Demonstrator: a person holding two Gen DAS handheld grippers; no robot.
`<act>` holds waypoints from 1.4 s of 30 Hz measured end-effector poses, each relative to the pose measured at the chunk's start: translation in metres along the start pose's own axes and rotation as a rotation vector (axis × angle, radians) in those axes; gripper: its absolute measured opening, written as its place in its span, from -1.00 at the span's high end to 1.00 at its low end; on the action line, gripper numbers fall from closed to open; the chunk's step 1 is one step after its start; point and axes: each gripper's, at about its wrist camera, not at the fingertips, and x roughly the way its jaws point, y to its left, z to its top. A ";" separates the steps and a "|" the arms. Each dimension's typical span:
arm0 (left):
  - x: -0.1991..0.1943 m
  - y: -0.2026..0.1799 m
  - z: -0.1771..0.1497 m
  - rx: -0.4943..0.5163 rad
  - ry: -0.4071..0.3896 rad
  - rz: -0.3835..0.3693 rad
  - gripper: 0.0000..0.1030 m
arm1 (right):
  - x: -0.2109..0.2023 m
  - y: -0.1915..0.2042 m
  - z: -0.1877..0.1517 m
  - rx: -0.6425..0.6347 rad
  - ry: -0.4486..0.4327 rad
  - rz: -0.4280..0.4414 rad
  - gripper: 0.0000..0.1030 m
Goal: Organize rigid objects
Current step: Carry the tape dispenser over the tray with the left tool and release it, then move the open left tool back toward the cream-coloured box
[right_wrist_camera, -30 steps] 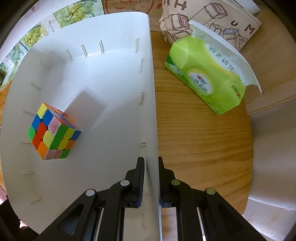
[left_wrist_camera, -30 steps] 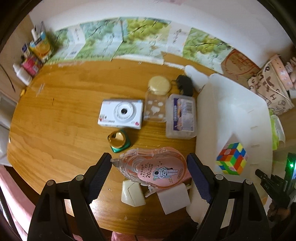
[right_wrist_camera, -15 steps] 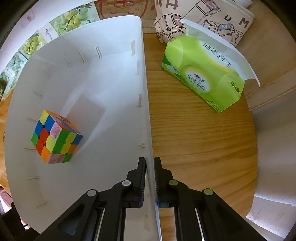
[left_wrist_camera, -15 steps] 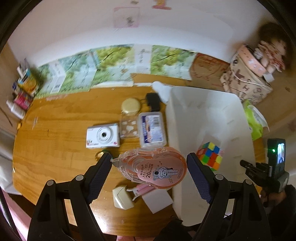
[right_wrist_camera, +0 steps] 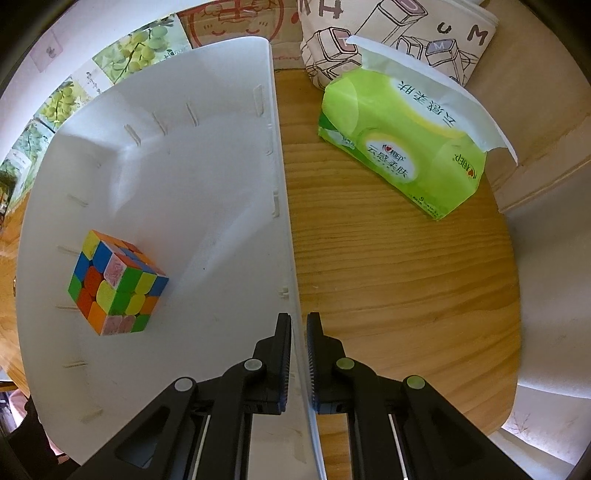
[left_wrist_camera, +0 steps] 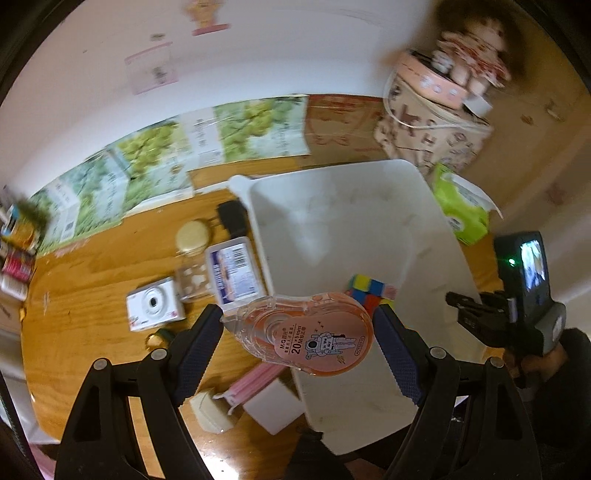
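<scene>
My left gripper (left_wrist_camera: 297,334) is shut on a pink correction tape dispenser (left_wrist_camera: 306,334), held in the air over the near left wall of the white bin (left_wrist_camera: 332,214). A colourful puzzle cube (left_wrist_camera: 369,291) lies inside the bin, partly hidden behind the dispenser. My right gripper (right_wrist_camera: 298,354) points straight down and is shut on the bin's right wall (right_wrist_camera: 282,206); the cube (right_wrist_camera: 116,284) sits on the bin floor to its left. The right gripper (left_wrist_camera: 480,317) also shows at the bin's far side in the left wrist view.
On the wooden table (left_wrist_camera: 81,302) left of the bin lie a white camera (left_wrist_camera: 153,304), a clear jar (left_wrist_camera: 194,258), a labelled plastic box (left_wrist_camera: 234,273), a pink item (left_wrist_camera: 255,380) and white blocks (left_wrist_camera: 273,406). A green tissue pack (right_wrist_camera: 402,147) and a printed bag (right_wrist_camera: 399,33) stand right of the bin.
My left gripper rose with the tape dispenser and carried it rightward to the bin's edge, rolling as it went. The right gripper keeps its grip on the bin wall, which has shifted slightly.
</scene>
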 end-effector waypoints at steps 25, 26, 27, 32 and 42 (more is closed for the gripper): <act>0.017 -0.046 -0.007 0.134 0.048 -0.108 -0.67 | 0.002 -0.005 0.005 -0.035 0.045 -0.033 0.83; 0.017 -0.045 -0.007 0.127 0.047 -0.106 -0.67 | 0.002 -0.005 0.005 -0.037 0.046 -0.034 0.83; 0.016 -0.043 -0.007 0.120 0.045 -0.102 -0.68 | 0.006 0.005 0.004 -0.038 0.045 -0.036 0.83; 0.011 -0.029 -0.009 0.062 0.022 -0.085 -0.68 | 0.008 0.013 0.002 -0.048 0.045 -0.042 0.83; 0.000 0.003 -0.023 -0.074 -0.017 -0.056 -0.68 | 0.010 0.016 -0.008 -0.064 0.035 -0.040 0.83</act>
